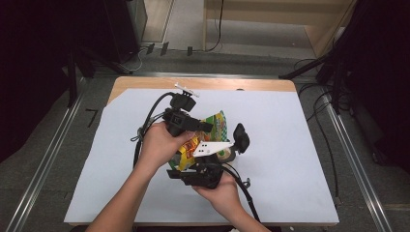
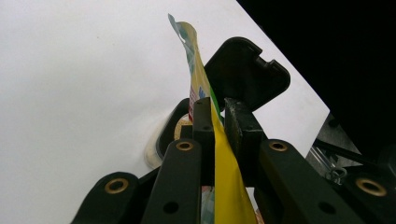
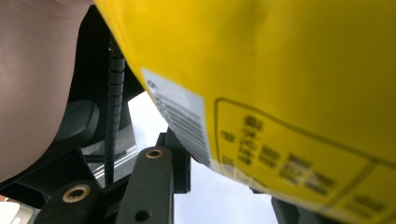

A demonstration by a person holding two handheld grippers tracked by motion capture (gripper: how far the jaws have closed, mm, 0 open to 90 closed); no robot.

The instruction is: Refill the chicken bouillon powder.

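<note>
Over on the left, the left gripper (image 1: 205,126) has its fingers (image 2: 203,122) pinched tight on the thin sealed edge of the snack bag (image 1: 212,129), the yellow and green film standing up like a blade between them. I'd say that edge grip is there to keep the bag off the white sheet (image 1: 300,145) covering the bench (image 1: 203,83) and steady for the other hand. The bag hangs mid-bench, between both hands, above the sheet.

Just behind it sits a roll of clear tape (image 2: 159,144), lying flat on the sheet.

To the right, the right gripper (image 1: 212,164) comes up from below, and its camera is pressed close to the bag's yellow back panel (image 3: 289,93) with the barcode. Its fingers (image 3: 180,161) stand partway closed around the bag's lower edge; whether they truly pinch it, I cannot tell. Looks like a two-handed hold, perhaps to pull the bag open.
</note>
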